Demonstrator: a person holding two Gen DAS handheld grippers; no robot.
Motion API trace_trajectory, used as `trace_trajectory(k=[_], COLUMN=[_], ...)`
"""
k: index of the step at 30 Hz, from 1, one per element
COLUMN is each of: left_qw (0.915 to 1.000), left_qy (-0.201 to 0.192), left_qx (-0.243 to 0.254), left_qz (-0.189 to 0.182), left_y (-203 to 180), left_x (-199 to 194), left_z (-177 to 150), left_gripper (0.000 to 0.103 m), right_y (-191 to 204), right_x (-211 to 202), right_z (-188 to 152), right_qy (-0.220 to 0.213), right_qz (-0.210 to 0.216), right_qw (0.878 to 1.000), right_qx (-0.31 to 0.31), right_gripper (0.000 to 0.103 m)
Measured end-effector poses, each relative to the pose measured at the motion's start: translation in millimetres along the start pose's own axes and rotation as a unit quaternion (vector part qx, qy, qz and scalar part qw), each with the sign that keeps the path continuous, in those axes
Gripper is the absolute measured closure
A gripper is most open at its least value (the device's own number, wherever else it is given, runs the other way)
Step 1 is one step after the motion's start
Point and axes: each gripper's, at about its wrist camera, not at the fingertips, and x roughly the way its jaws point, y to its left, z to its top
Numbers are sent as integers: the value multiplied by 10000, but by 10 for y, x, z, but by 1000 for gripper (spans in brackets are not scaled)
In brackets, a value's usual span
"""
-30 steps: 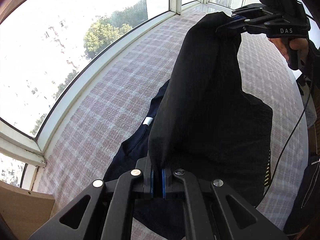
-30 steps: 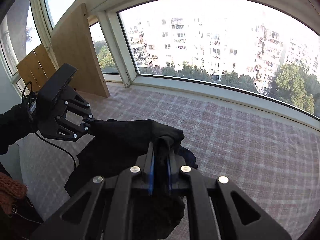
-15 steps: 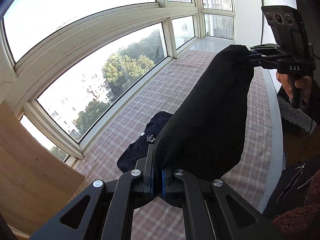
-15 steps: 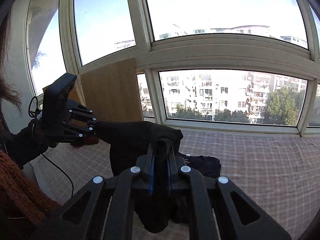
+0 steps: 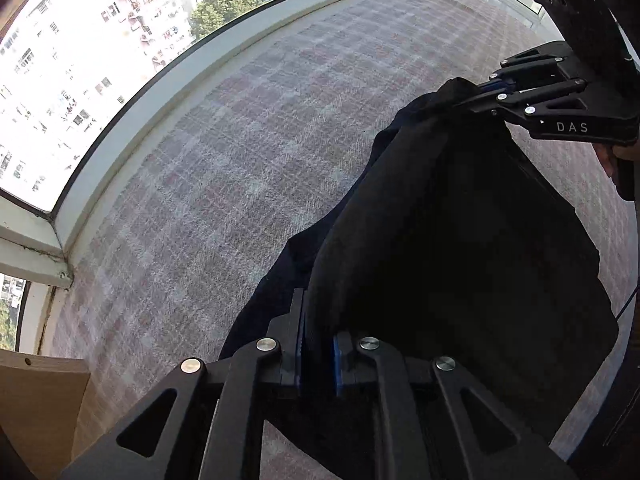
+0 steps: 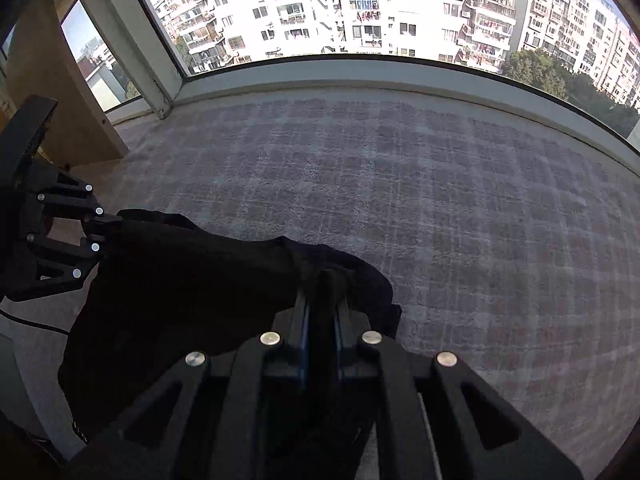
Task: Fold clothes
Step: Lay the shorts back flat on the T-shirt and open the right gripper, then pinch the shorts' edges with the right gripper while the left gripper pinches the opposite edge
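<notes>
A black garment (image 5: 452, 240) hangs stretched between both grippers above the plaid-covered surface (image 5: 240, 152). My left gripper (image 5: 318, 336) is shut on one top corner of it, close to the lens. My right gripper (image 5: 486, 86) pinches the other corner at the upper right. In the right wrist view the same black garment (image 6: 192, 276) runs from my right gripper (image 6: 322, 312), shut on it, across to the left gripper (image 6: 102, 226) at the left edge. A dark navy garment (image 5: 292, 264) lies on the surface under the hanging cloth, mostly hidden.
Curved windows (image 6: 360, 12) and a white sill (image 5: 168, 92) ring the far side of the plaid surface (image 6: 440, 208). A wooden panel (image 6: 52, 92) stands at the left end. A black cable (image 6: 36, 324) trails below the left gripper.
Both grippers have come down from a raised hold, bringing the black garment low over the plaid surface. The views now tilt down at the surface instead of out at the windows.
</notes>
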Motion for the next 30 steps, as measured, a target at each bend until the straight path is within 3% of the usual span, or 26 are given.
trace_trajectory(k=[2, 4, 10, 13, 18, 23, 24, 27, 30], left_qw=[9999, 9998, 9981, 9966, 9946, 9930, 9917, 9937, 9909], left_qy=[-31, -98, -297, -399, -205, 144, 182, 245, 194], left_qx=[-95, -147, -371, -718, -715, -852, -930, -955, -1139], left_qz=[-61, 56, 383, -44, -728, -811, -864, -527, -695], left_y=[64, 121, 309, 233, -332, -683, -695, -702, -656], left_x=[-80, -228, -613, -874, -987, -755, -703, -609, -616], left_z=[-49, -135, -416, -784, -1435, -1750, -1789, -1863, -1906], left_gripper=[74, 52, 51, 48, 43, 43, 43, 43, 43], right_y=[-79, -150, -123, 125, 565, 727, 783, 978, 1230], right_x=[38, -89, -762, -931, -741, -629, -659, -742, -809], right_z=[20, 17, -396, -808, -1407, -1601, -1593, -1576, -1574], right_qy=[120, 77, 13, 302, 960, 1149, 1136, 1089, 1030], right_qz=[203, 326, 35, 442, 1080, 988, 843, 442, 108], right_qw=[9996, 9989, 9985, 9954, 9817, 9777, 9809, 9892, 9944], right_qx=[172, 317, 554, 791, 1239, 1452, 1332, 871, 214], right_gripper=[87, 82, 73, 59, 59, 59, 59, 59, 59])
